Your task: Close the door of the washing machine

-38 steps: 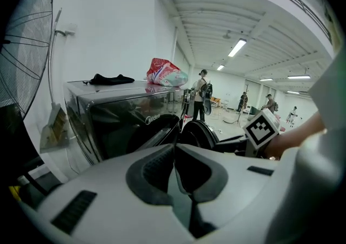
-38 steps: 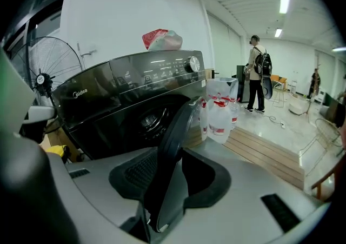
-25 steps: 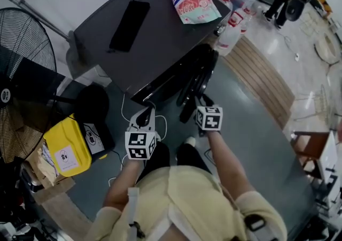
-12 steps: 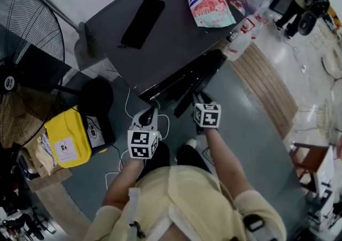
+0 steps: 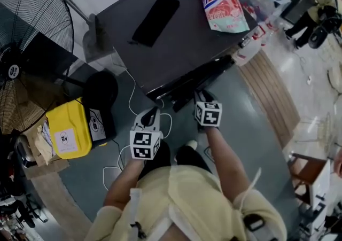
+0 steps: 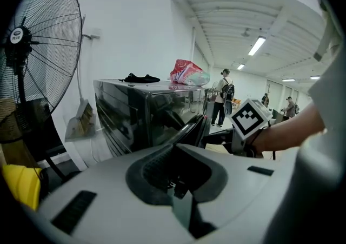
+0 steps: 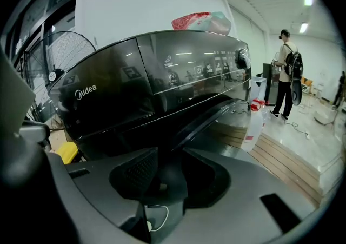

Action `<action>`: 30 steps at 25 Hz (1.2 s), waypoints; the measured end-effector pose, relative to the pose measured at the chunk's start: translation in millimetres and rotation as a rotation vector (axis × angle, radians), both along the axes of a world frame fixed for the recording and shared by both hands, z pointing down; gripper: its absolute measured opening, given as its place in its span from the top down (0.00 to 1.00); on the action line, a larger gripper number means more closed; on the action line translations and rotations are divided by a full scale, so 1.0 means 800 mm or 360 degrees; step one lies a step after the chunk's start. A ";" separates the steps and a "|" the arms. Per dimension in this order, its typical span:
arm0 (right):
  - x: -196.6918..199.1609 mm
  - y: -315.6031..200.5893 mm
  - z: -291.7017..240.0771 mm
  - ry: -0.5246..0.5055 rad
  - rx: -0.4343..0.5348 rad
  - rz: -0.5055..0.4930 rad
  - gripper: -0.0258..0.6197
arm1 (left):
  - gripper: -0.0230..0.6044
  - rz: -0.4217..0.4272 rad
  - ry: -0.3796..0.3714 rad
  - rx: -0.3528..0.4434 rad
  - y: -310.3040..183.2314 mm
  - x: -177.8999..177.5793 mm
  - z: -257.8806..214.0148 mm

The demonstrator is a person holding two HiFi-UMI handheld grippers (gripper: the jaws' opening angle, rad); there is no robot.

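Note:
A dark front-loading washing machine (image 5: pixel 176 42) stands ahead of me. Its round door (image 5: pixel 206 77) lies almost flat against the front, with only a narrow gap showing. My right gripper (image 5: pixel 203 97) is right at the door's outer face, jaws open and nothing between them. In the right gripper view the door's rim (image 7: pixel 216 116) curves just beyond the jaws (image 7: pixel 167 175). My left gripper (image 5: pixel 151 114) hangs lower left, off the machine and open. In the left gripper view its jaws (image 6: pixel 175 164) face the machine's corner (image 6: pixel 140 107).
On the machine lie a black object (image 5: pixel 156 20) and a red pouch (image 5: pixel 224 7). A standing fan (image 5: pixel 32 26), a yellow box (image 5: pixel 67 130) and floor cables (image 5: pixel 120 160) are at the left. A bottle (image 5: pixel 255 45) and a wooden platform (image 5: pixel 272 95) are at the right.
The door has swung from well ajar to nearly flat against the machine. My right gripper has moved along with it. The left gripper has hardly moved.

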State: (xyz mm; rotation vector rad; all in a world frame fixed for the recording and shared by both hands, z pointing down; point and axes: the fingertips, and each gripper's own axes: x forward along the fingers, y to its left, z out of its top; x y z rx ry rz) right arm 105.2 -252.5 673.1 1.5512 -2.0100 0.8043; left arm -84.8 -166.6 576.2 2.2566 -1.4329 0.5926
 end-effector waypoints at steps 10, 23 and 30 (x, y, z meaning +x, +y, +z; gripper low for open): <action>-0.012 -0.011 0.001 -0.0013 0.0016 -0.0016 0.75 | 0.96 -0.0046 0.0000 0.0001 0.000 -0.011 0.000; -0.015 -0.012 -0.004 0.0045 0.0025 -0.0059 0.75 | 0.95 -0.0009 0.0005 0.0014 -0.011 -0.012 -0.006; -0.011 -0.012 -0.020 0.0035 0.0071 -0.0024 0.75 | 0.96 0.0059 0.0015 0.0025 -0.018 -0.003 -0.011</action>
